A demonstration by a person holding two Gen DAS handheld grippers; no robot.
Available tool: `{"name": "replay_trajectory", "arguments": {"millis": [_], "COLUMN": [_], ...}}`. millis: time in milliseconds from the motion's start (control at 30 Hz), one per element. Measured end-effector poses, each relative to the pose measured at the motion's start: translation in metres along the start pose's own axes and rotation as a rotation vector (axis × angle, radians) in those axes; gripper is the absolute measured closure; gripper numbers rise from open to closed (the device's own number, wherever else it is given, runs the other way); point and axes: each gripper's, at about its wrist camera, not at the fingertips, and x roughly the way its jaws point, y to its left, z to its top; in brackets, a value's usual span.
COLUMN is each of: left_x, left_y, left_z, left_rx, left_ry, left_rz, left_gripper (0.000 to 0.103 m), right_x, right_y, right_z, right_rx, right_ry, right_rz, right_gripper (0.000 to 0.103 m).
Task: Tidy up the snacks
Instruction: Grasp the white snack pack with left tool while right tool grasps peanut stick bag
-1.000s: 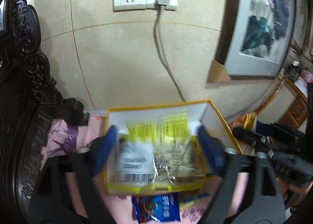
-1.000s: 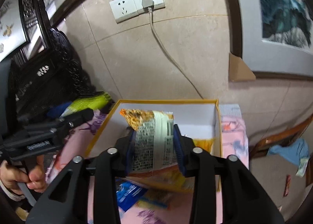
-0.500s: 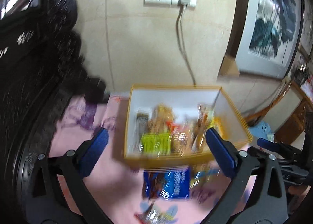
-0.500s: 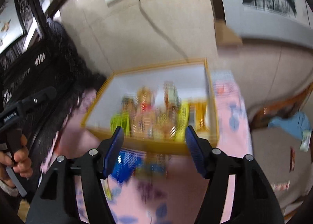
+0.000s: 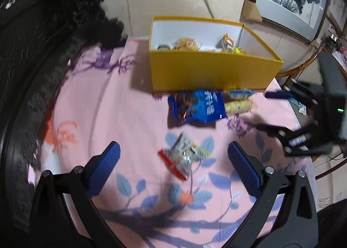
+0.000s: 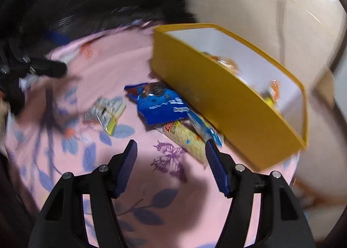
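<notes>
Hovering over a pink floral cloth [image 5: 112, 105]: left gripper [image 5: 173, 157], blue fingers [image 5: 104, 167] spread wide, pinching nothing. Lying between those fingers, slightly ahead of the tips: a small silver and red snack packet [image 5: 183, 158], flat on the cloth, not touching either pad. Sitting farther ahead of the fingertips: a blue snack bag [image 5: 198, 108], with a pale yellow packet [image 5: 238, 106] just beside it toward the right finger's side. Standing beyond both, well ahead of the tips: a yellow box [image 5: 208, 72], open-topped, white inside, holding several orange and yellow snack packs [image 5: 186, 44]; exact count hard to tell through the blur.

Hovering over the same cloth: right gripper [image 6: 170, 150], fingers [image 6: 126, 165] parted, nothing between them but bare cloth. Lying just ahead of the right finger's tip: the pale yellow packet [image 6: 186, 137], seemingly partly under a thin blue wrapper [image 6: 206, 128]. Resting ahead of the gap: the blue snack bag [image 6: 160, 105], close against the box wall [image 6: 227, 105]. Lying ahead of the left finger, off to that side: the silver packet [image 6: 106, 111].
</notes>
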Motion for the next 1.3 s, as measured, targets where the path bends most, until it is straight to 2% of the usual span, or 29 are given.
{"name": "replay_trajectory", "arguments": {"millis": [200,333,467,533,600,667,767,933,1067,1200,1300], "left_x": [0.005,0.015,0.026,0.031,0.035,0.041,0.051,0.07,0.1,0.12,0.13], "left_y": [0.01,0.016,0.019,0.019,0.018,0.017,0.011,-0.009,-0.02,-0.019,-0.019], "left_z": [-0.012,-0.014,-0.013,-0.012,-0.012,-0.012,-0.011,-0.008,-0.005,-0.003,-0.007], "left_rx": [-0.063,-0.078,-0.065,-0.038,-0.01,0.014,0.079,0.242,0.36,0.38,0.401], "left_ry": [0.043,0.069,0.088,0.09,0.085,0.089,0.105,0.118,0.147,0.179,0.209], "left_rz": [0.006,0.007,0.017,0.033,0.038,0.026,0.0,-0.079,-0.057,-0.104,-0.112], "left_gripper": [0.002,0.002,0.002,0.002,0.002,0.002,0.002,0.002,0.002,0.002,0.002], "right_x": [0.051,0.07,0.094,0.095,0.092,0.088,0.078,0.05,0.025,-0.001,-0.013], "right_y": [-0.004,-0.005,-0.012,-0.013,-0.012,-0.011,-0.008,-0.011,-0.005,0.002,0.001], "right_z": [0.011,0.02,0.022,0.024,0.025,0.02,0.011,-0.016,-0.038,-0.056,-0.063], "right_rx": [-0.188,-0.248,-0.259,-0.246,-0.233,-0.212,-0.142,0.165,0.37,0.529,0.623], "right_ry": [0.092,0.129,0.202,0.211,0.219,0.232,0.252,0.252,0.225,0.187,0.163], "right_rz": [0.103,0.152,0.204,0.217,0.19,0.19,0.19,0.267,0.301,0.283,0.271], "right_gripper": [0.037,0.037,0.037,0.044,0.072,0.074,0.074,0.074,0.074,0.074,0.074]}}
